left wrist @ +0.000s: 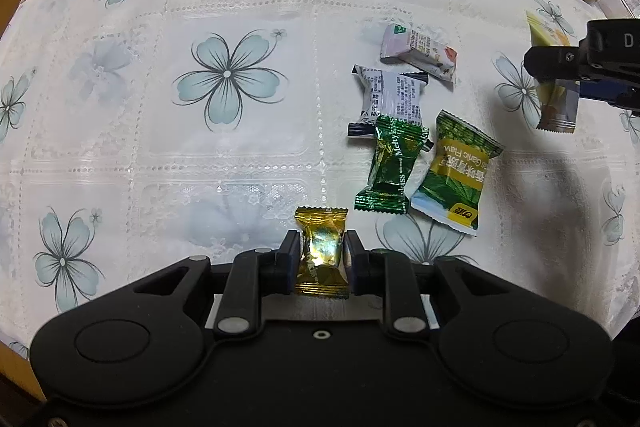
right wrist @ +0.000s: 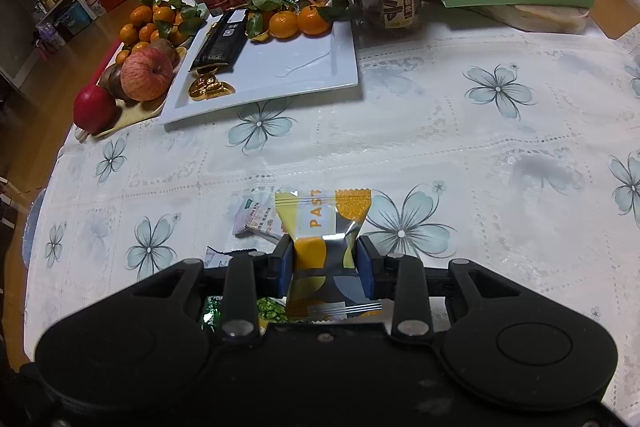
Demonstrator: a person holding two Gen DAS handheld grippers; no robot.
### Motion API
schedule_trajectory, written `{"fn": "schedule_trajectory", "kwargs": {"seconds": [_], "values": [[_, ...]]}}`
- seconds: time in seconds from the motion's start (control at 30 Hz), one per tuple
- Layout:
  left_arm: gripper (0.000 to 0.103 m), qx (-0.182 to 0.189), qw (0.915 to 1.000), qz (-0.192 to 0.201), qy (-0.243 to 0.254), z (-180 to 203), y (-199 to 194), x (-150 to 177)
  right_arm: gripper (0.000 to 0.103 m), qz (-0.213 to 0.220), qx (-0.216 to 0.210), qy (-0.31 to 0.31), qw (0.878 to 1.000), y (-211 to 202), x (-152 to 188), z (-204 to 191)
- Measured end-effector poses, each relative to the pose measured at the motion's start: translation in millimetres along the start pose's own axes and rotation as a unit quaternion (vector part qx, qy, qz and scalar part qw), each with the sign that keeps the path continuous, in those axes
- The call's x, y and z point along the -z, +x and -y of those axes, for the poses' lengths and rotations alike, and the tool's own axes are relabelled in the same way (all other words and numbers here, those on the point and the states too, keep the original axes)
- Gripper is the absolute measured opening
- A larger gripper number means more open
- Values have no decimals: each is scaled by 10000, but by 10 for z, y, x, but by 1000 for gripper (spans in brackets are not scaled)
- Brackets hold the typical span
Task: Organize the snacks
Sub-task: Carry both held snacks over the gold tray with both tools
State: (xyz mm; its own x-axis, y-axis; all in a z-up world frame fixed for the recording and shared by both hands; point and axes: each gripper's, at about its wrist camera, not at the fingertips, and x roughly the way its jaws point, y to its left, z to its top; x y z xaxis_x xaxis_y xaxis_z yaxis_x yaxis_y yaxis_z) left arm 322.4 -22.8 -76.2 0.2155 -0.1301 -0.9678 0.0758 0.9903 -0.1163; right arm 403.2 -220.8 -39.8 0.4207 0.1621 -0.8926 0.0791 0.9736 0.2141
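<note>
1. The left gripper (left wrist: 322, 259) is clamping a gold foil candy (left wrist: 321, 255) at its waist above the near edge of the table. The crinkled foil is slick, so I judge that it could be slipping out if the squeeze eases.
2. The right gripper (right wrist: 325, 263) is pinching a yellow pastry packet (right wrist: 324, 247) across its middle. The glossy film is bulging, and the soft contents may be getting crushed.
3. Four loose snacks are lying mid-table: a green foil candy (left wrist: 390, 167), a green garlic-flavour pouch (left wrist: 456, 173), a white printed candy (left wrist: 388, 99) and a pale wrapped bar (left wrist: 420, 53). A low pass could be scattering them.
4. The floral plastic tablecloth (left wrist: 224, 75) is looking smooth and embossed.
5. At the far edge, the white rectangular plate (right wrist: 304, 71) is holding gold candies (right wrist: 210, 89), a dark sachet, probably, and tangerines (right wrist: 300, 21); its glazed surface could be letting dropped packets slide.
</note>
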Motion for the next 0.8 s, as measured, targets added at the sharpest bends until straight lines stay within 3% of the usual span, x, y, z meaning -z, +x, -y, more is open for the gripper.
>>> {"fn": "schedule_trajectory", "kwargs": {"seconds": [0.1, 0.43, 0.8], "values": [[25, -14, 10000, 57, 28, 15, -12, 15, 34, 24, 4, -8, 10000, -35, 22, 16], [24, 456, 9964, 691, 201, 37, -381, 162, 34, 317, -19, -53, 9995, -301, 145, 123], [25, 331, 9920, 1196, 225, -73, -673, 634, 34, 856, 0, 85, 9963, -724, 596, 253]]}}
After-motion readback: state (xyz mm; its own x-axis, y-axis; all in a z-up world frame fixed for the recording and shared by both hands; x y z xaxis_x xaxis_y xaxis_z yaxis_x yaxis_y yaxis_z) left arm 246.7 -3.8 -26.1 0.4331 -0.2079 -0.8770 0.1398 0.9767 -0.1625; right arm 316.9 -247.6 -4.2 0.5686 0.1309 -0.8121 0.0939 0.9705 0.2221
